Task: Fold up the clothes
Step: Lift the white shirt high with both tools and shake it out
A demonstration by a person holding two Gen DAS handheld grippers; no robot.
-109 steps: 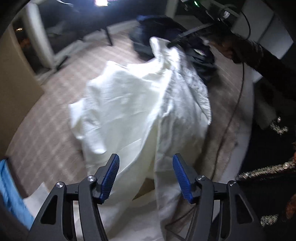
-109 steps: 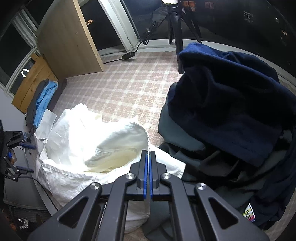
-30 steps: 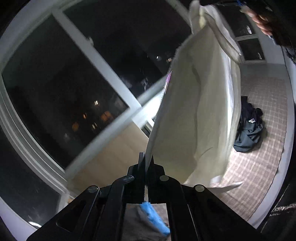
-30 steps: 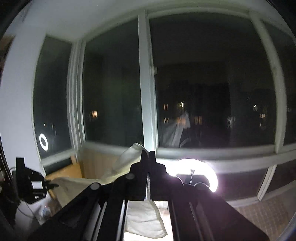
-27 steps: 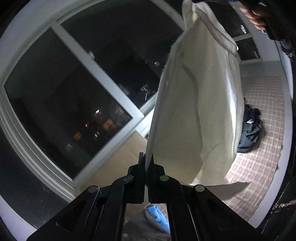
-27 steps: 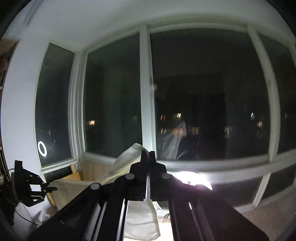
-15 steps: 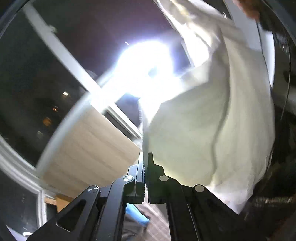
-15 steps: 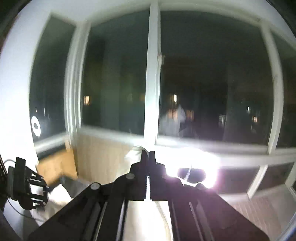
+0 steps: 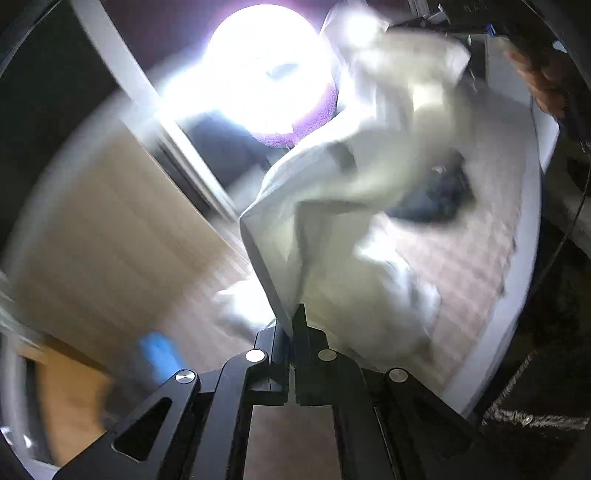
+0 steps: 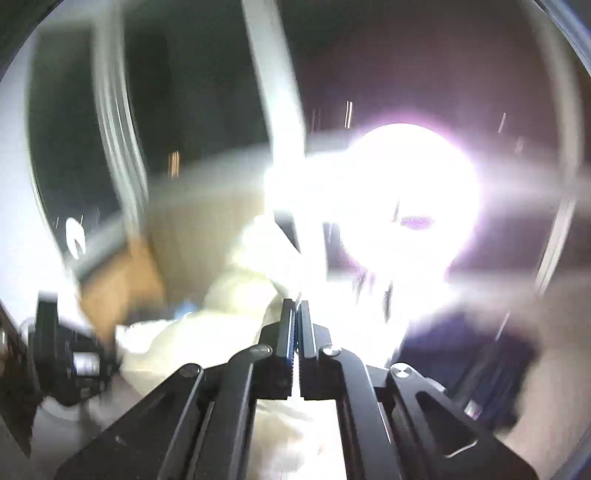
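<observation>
A white garment hangs stretched between both grippers, blurred by motion. My left gripper is shut on one edge of it, the cloth rising from its jaws toward the upper right. There the other gripper, held in a person's hand, grips the far end. In the right wrist view my right gripper is shut on the white garment, which trails down to the left toward the other gripper. The garment's lower part sags to the checked carpet.
A bright ring lamp glares at the top, also flooding the right wrist view as the lamp. A dark clothes pile lies on the carpet behind the garment. A wooden panel and something blue sit at left. Dark windows stand beyond.
Both views have tipped downward from the windows toward the floor. The garment, hanging tall a second ago, now sags with its lower part reaching the carpet. Both grippers stay shut on it.
</observation>
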